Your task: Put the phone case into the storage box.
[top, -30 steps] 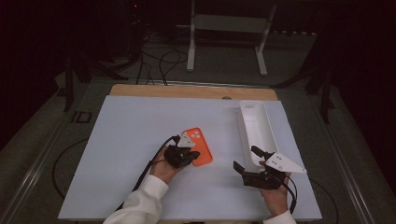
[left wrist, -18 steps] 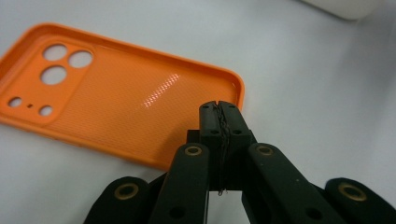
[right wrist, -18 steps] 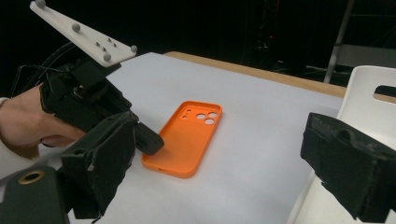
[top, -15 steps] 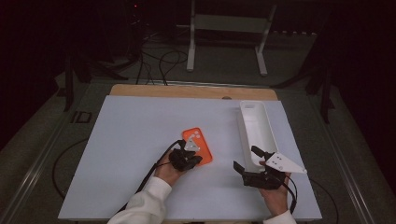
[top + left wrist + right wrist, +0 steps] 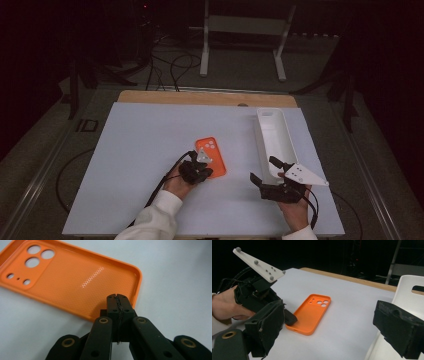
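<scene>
Currently the orange phone case (image 5: 211, 156) lies flat, open side up, near the middle of the white table (image 5: 135, 150), with its camera cut-outs at the far end. The left gripper (image 5: 117, 298) rests at the near edge of the case, jaws pressed fully together with nothing between them; the tips sit at or just over the near rim, and contact cannot be confirmed. The right gripper (image 5: 266, 170) hovers to the right, jaws spread wide and holding nothing, beside the near end of the long white tray (image 5: 274, 131), which stands well right of the case.

Judged step: approach to the case, before any grasp. The case is not yet lifted.

Next move, as a judgement: the left jaws would need to part and then straddle the thin near wall of the case, one jaw inside and one outside. Alternatively, the closed tips could nudge the case. Risk: the slim rim may slip, or the case may slide on the smooth surface.
</scene>
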